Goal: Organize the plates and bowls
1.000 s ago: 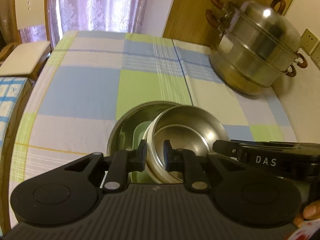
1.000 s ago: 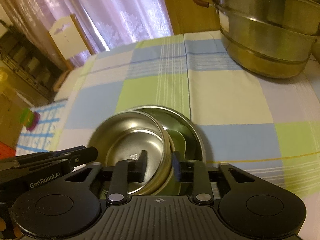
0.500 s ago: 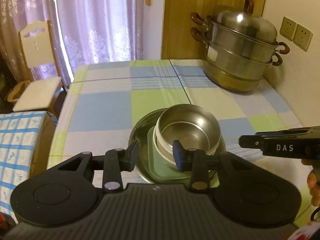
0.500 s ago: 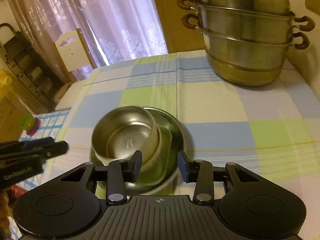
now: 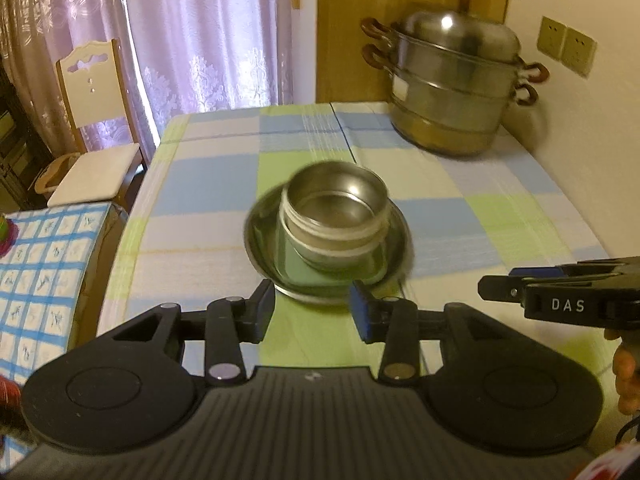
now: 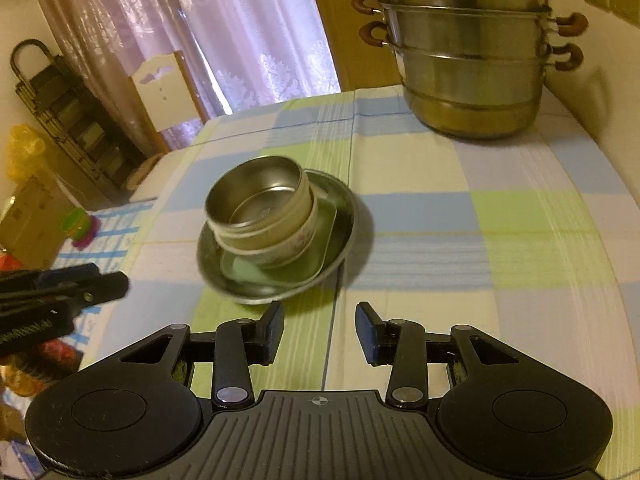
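1. Stack sits mid-desk (image 5: 500, 184), just ahead of both grippers: steel bowl (image 5: 338, 196) nested in a pale bowl (image 6: 280, 246), on a green square dish (image 5: 332, 270), in a round steel plate (image 5: 260, 240).
2. Left gripper (image 5: 312, 306): fingers opening, nothing between.
3. Right gripper (image 6: 320, 330): fingers apart, empty.
4. Both about equally near the stack; round, no long axis.
5. Shiny smooth metal; checked cloth.

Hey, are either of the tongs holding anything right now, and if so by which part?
Nothing is held. The left tongs, their jaws opening, and the right tongs are both empty, short of the stacked bowls on the plate.
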A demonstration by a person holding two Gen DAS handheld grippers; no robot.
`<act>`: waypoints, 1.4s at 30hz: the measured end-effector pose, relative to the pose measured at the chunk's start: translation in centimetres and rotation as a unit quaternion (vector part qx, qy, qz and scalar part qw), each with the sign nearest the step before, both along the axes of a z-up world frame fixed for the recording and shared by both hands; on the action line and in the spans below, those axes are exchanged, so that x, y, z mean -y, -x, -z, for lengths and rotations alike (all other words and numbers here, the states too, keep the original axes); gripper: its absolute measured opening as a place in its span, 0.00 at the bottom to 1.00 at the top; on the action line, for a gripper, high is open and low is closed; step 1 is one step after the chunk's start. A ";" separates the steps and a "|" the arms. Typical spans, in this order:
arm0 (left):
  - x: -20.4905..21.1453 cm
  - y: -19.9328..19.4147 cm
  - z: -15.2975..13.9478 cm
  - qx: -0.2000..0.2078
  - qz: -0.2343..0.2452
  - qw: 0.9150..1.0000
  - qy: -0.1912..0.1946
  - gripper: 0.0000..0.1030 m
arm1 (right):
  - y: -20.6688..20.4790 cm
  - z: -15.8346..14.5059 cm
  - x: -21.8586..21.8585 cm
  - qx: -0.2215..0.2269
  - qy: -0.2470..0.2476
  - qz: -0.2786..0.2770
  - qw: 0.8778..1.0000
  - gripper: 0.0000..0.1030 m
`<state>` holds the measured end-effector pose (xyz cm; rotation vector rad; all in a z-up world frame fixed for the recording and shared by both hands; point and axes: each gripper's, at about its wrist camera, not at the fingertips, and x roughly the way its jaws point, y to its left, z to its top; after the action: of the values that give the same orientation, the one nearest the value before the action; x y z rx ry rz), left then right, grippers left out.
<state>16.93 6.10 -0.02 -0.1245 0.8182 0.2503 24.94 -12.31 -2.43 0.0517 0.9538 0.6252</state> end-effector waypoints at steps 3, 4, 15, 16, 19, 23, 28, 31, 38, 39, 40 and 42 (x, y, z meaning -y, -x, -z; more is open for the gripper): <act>2.1 1.0 0.1 -0.009 -0.001 1.000 0.011 0.37 | 1.6 -0.2 1.4 0.004 0.006 -0.007 1.000 0.39; 2.8 1.4 0.1 -0.012 -0.002 1.000 0.014 0.37 | 2.1 -0.2 1.9 0.006 0.008 -0.009 1.000 0.39; 9.5 4.7 0.3 -0.033 -0.008 0.999 0.030 0.36 | 6.4 0.1 7.7 -0.028 0.013 -0.006 1.000 0.39; 10.0 5.0 0.4 -0.034 -0.009 0.999 0.030 0.36 | 6.8 0.0 8.2 -0.028 0.013 -0.007 0.999 0.39; 11.3 5.8 0.5 -0.039 -0.013 0.999 0.033 0.36 | 7.6 -0.2 9.4 -0.032 0.010 -0.010 0.999 0.39; 12.9 6.9 0.6 -0.042 -0.015 0.998 0.034 0.36 | 8.8 -0.2 10.8 -0.032 0.012 -0.013 0.999 0.39; 14.6 7.9 0.8 -0.043 -0.012 0.998 0.038 0.36 | 10.0 -0.4 12.2 -0.032 0.010 -0.014 0.999 0.39; 15.6 8.4 0.8 -0.042 -0.007 0.998 0.039 0.36 | 10.6 -0.6 12.8 -0.028 0.008 -0.016 0.999 0.39; 16.9 9.2 0.8 -0.039 -0.002 0.998 0.039 0.36 | 12.0 -0.9 14.0 -0.024 0.007 -0.017 1.000 0.39; 17.1 9.3 0.7 -0.038 -0.002 0.998 0.039 0.36 | 12.1 -1.0 14.1 -0.023 0.006 -0.016 1.000 0.39; 17.2 9.4 0.7 -0.037 -0.001 0.999 0.039 0.36 | 12.2 -1.0 14.3 -0.022 0.005 -0.016 1.000 0.39; 17.4 9.5 0.6 -0.036 0.000 0.999 0.038 0.36 | 12.3 -1.2 14.4 -0.021 0.005 -0.016 1.000 0.39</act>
<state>7.41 -11.33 -0.67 -0.1869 0.9002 0.2250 12.65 -26.70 -1.24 0.0410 0.9988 0.6510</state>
